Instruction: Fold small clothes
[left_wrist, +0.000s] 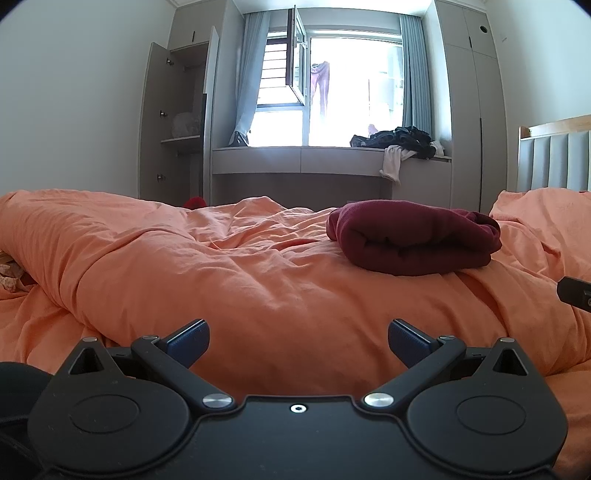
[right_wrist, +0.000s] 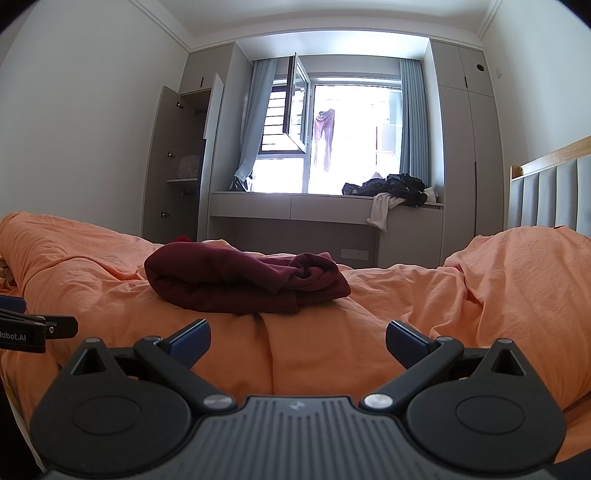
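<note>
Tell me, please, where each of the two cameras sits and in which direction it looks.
Left wrist: on the left gripper, low over the orange duvet, facing the window; its open fingers show, the dark red garment ahead right.
Right wrist: on the right gripper, facing the same way; open fingers, garment ahead left.
Shared: garment, duvet, window, clothes pile on the sill.

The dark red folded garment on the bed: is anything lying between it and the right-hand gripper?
Nothing but rumpled orange duvet. In the right wrist view, the right gripper is open, and only bare bedding separates it from the dark red garment.
</note>
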